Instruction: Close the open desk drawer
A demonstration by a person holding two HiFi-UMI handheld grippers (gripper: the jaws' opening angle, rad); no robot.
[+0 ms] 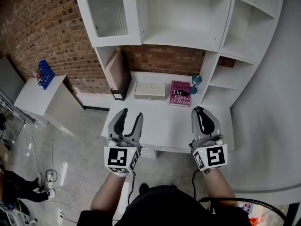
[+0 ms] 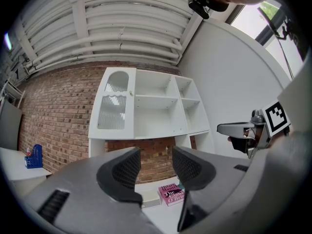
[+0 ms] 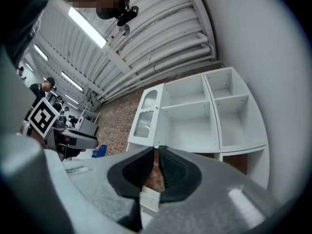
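Note:
The white desk (image 1: 162, 121) stands under a white shelf unit (image 1: 188, 18). Just below the desk's front edge, between my two grippers, a white drawer front (image 1: 148, 150) juts out a little, partly hidden by the left gripper. My left gripper (image 1: 131, 113) (image 2: 156, 152) hovers over the desk's front left, open and empty. Over the front right is my right gripper (image 1: 198, 109) (image 3: 157, 150), with its pads almost together and nothing between them. Neither gripper touches the drawer.
At the back of the desk lie a magenta book (image 1: 180, 93), a flat white box (image 1: 149, 90) and a small blue hourglass (image 1: 195, 84). A board and a dark folder (image 1: 118, 72) lean at the left. A side table (image 1: 42, 98) with a blue rack (image 1: 45, 72) stands left; cables (image 1: 49, 182) lie on the floor.

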